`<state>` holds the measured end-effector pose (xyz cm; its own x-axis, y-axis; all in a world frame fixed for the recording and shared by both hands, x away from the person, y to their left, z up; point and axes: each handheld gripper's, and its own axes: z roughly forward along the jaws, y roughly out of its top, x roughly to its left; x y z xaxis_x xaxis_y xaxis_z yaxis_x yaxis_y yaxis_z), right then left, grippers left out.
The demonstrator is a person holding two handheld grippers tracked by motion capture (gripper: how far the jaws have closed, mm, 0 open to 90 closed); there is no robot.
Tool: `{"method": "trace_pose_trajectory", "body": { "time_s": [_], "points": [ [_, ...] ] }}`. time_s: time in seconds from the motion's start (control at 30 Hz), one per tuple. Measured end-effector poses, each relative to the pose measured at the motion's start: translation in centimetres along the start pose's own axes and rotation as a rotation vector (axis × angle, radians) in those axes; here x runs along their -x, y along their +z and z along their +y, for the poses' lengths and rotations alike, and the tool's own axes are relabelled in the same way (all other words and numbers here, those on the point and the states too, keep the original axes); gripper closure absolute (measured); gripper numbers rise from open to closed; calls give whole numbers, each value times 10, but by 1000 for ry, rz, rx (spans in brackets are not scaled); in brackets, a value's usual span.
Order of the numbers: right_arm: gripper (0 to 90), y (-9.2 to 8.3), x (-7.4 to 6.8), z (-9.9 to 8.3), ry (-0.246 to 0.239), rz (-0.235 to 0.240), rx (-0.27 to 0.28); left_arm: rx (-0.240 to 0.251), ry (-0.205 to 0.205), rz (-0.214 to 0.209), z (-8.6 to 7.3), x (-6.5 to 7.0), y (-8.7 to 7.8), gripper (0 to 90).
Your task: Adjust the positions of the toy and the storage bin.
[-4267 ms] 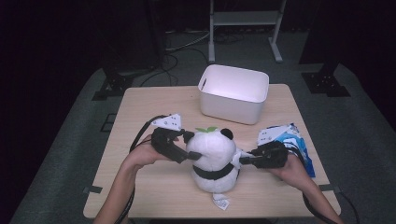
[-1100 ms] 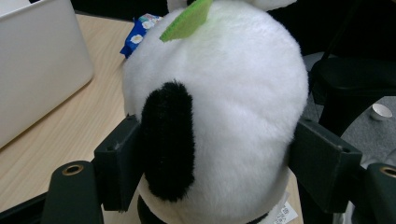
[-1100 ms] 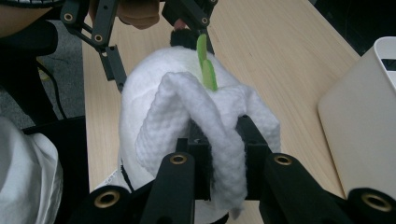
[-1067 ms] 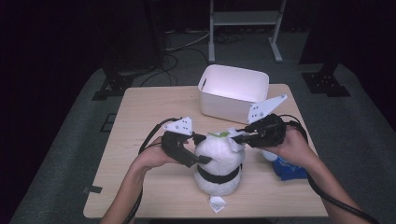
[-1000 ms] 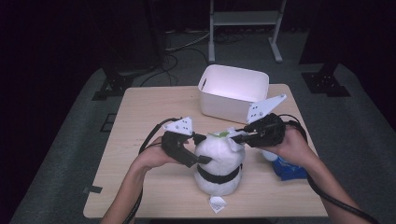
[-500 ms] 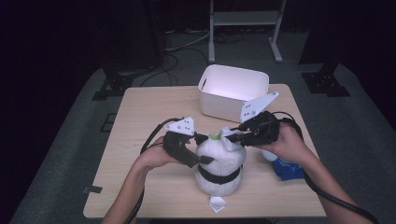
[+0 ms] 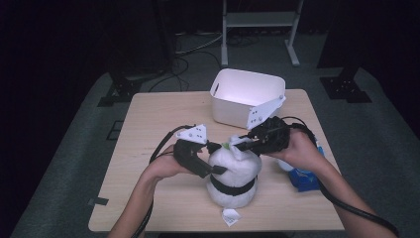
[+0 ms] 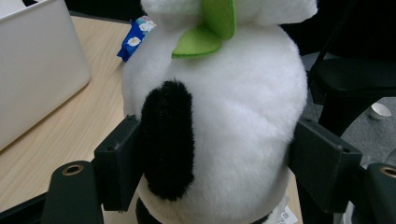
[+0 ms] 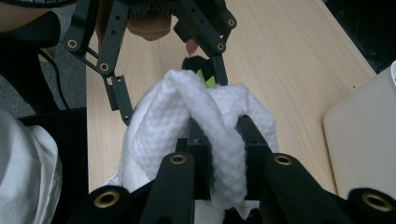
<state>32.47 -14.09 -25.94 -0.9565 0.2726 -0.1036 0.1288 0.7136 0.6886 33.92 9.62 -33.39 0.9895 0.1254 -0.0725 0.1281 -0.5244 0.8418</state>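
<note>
A white and black panda plush (image 7: 233, 181) stands on the wooden table (image 7: 163, 114), a green leaf (image 8: 205, 32) on its head. My left gripper (image 7: 214, 166) comes in from the left and is shut on the plush (image 8: 224, 116), one pad on each side of its body. A white waffle cloth (image 9: 187, 112) lies draped over the panda's head. My right gripper (image 7: 238, 144) reaches in from the right at head height and is shut on a fold of that cloth (image 7: 237, 151); in the right gripper view its jaws (image 9: 224, 149) pinch the fold.
A white plastic bin (image 7: 245, 96) stands at the back of the table, right behind the plush. A blue printed packet (image 7: 304, 178) lies to the right, under my right wrist. The plush's paper tag (image 7: 230, 216) lies near the front edge.
Several seconds ago the right gripper was low at the panda's right side; now it is up at the head with the cloth. Over the last second it edged slightly left. The left gripper kept still.
</note>
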Motion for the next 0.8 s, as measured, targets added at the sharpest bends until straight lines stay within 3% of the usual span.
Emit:
{"method": "trace_pose_trajectory", "body": {
  "time_s": [0.8],
  "points": [
    [781, 9, -2, 16, -35, -4, -38, -3, 3, -7, 3, 0, 4, 239]
  ]
}}
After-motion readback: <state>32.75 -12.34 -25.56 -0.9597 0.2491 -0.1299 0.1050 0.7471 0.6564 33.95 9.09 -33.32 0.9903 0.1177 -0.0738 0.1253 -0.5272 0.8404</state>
